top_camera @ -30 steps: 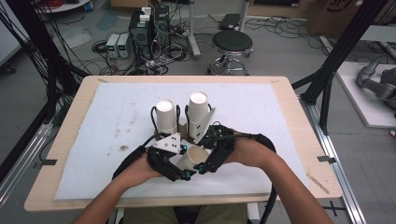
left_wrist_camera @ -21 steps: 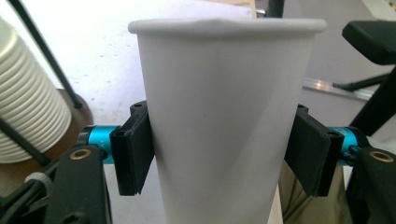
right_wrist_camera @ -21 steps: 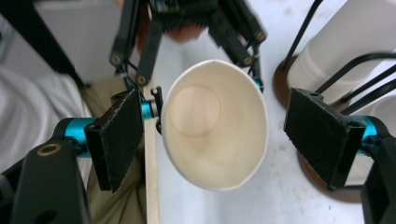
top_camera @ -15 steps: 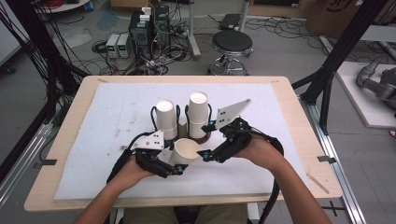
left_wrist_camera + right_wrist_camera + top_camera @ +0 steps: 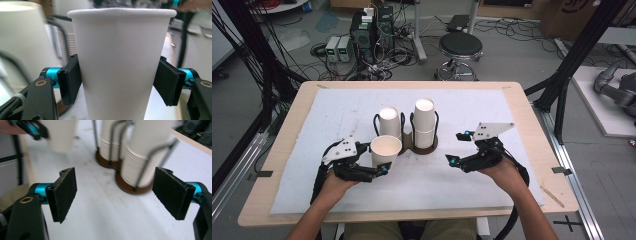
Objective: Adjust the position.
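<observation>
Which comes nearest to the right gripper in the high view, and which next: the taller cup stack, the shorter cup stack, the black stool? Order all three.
From the right gripper:
1. Taller cup stack, in the holder's right slot.
2. Shorter cup stack, left slot.
3. Black stool, on the floor beyond the table.

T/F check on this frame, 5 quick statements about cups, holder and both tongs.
1. The left tongs grip a single paper cup. True.
2. The right tongs hold a cup. False: they are open, with nothing between the pads.
3. The held cup is upside down. False: its open mouth faces up.
4. Two cup stacks stand in a brown-based wire holder. True.
5. The holder stands on the floor. False: it stands on the white mat on the table.
</observation>
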